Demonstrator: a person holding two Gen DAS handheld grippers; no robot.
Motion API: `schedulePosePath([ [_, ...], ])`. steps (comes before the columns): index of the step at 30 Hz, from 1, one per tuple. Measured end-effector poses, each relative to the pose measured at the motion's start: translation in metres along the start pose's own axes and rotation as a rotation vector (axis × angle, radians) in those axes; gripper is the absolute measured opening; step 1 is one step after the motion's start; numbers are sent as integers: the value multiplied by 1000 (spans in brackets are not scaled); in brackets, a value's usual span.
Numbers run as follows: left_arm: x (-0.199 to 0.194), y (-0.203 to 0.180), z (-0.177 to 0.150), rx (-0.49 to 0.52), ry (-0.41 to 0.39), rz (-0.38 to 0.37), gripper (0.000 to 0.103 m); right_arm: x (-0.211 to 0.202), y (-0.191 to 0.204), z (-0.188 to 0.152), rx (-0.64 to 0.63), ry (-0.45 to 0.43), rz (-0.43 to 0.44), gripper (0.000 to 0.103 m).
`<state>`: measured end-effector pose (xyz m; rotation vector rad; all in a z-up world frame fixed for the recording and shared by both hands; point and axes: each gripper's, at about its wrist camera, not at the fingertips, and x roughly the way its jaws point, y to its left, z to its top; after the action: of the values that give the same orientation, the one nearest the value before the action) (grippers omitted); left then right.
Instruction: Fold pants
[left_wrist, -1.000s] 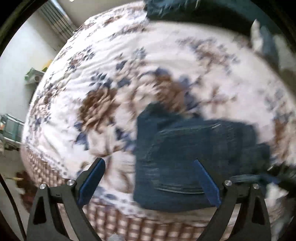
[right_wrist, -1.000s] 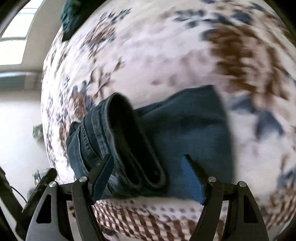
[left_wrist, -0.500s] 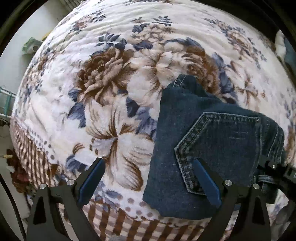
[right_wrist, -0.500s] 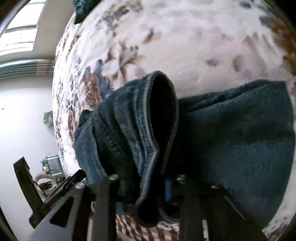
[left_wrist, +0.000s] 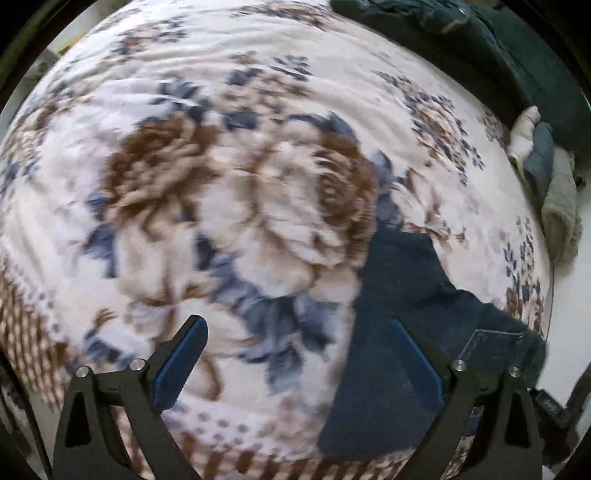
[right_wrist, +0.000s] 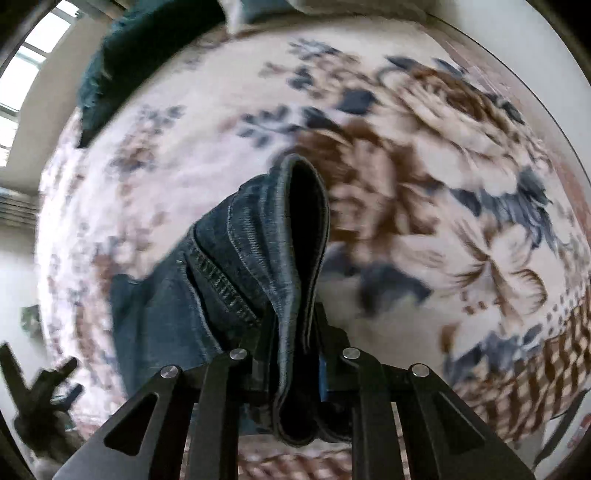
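Floral brown-and-blue bedspread (left_wrist: 229, 206) covers bed | folded dark blue denim pants (left_wrist: 399, 332) at near right edge | right claw (right_wrist: 295, 354) pinches thick waistband | left claw (left_wrist: 295, 354) spread, empty | risk: bulky denim slips free, fold unrolls

Right gripper (right_wrist: 295, 354) closed onto the jeans' (right_wrist: 229, 273) waistband and lifted it. Left gripper (left_wrist: 299, 354), previously over the denim, shifted sideways over the blanket (left_wrist: 221, 177).
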<state>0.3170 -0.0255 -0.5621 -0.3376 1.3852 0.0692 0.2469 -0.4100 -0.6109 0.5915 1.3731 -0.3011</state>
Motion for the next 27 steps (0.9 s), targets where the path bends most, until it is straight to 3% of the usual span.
schedulePosePath([
  [2, 15, -11, 7, 26, 27, -13, 100, 14, -4, 5, 0, 43, -27, 22],
  [4, 33, -22, 17, 43, 58, -27, 100, 22, -16, 9, 61, 60, -32, 50],
  [5, 41, -25, 22, 43, 71, -40, 100, 25, -25, 11, 102, 86, -3, 56],
  [9, 74, -32, 44, 11, 140, -90, 100, 24, -58, 12, 282, 126, 213, 60],
  [12, 98, -35, 55, -16, 194, -136, 100, 26, -64, 8, 316, 146, 284, 66],
  [14, 103, -38, 60, -13, 185, -185, 88, 39, -58, 5, 304, 211, 266, 67],
  [16, 102, -47, 63, 33, 156, -224, 35, 47, -53, 9, 278, 256, 219, 67],
  [17, 102, -51, 64, 54, 154, -231, 34, 46, -53, 8, 270, 247, 195, 66],
  [19, 103, -53, 68, 63, 148, -212, 25, 43, -54, 9, 276, 217, 130, 45],
  [22, 117, -26, 80, -57, 172, -218, 17, 50, -57, 11, 309, 231, 73, 45],
  [24, 114, -7, 87, -150, 167, -263, 17, 51, -52, 16, 284, 238, 48, 47],
  [27, 93, -16, 87, -86, 140, -267, 21, 39, -44, 17, 307, 209, 114, 54],
])
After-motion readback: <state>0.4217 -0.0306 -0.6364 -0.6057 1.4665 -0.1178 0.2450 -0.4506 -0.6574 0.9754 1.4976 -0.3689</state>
